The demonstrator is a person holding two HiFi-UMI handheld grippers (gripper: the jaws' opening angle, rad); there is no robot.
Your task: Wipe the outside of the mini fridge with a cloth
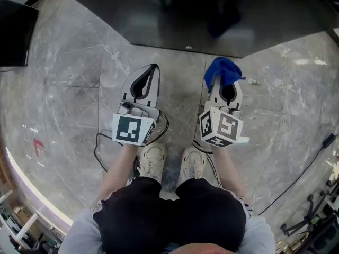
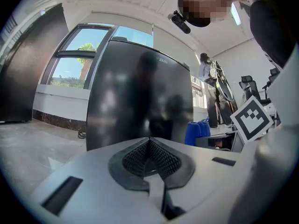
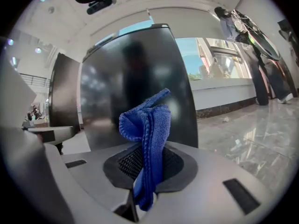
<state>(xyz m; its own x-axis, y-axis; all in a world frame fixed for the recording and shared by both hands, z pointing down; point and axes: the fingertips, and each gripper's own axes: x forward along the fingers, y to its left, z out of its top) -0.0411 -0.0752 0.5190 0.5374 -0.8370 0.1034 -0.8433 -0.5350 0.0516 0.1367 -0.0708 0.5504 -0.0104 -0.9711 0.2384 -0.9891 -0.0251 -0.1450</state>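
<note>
Evidently the wiping has not yet begun: this looks like the approach step, with the person standing just short of the mini fridge [image 1: 212,15], whose dark glossy top fills the far edge of the head view. The right gripper [image 1: 224,84] has its jaws clamped on a blue microfibre cloth [image 1: 222,70]; in the right gripper view the cloth [image 3: 147,125] stands bunched up out of the pinch, with the fridge's black face [image 3: 135,78] beyond and apart from it. The left gripper [image 1: 152,70] is to the left, level with the right one, its jaws pressed together on nothing, as the left gripper view [image 2: 149,141] shows. Both hang over the grey marble floor [image 1: 69,89], near the fridge but not touching it.

The next move, I judge, calls for carrying the cloth forward until it presses flat on the fridge's outer surface, then sweeping it across. The bunched cloth may need a firm press to spread.
</note>
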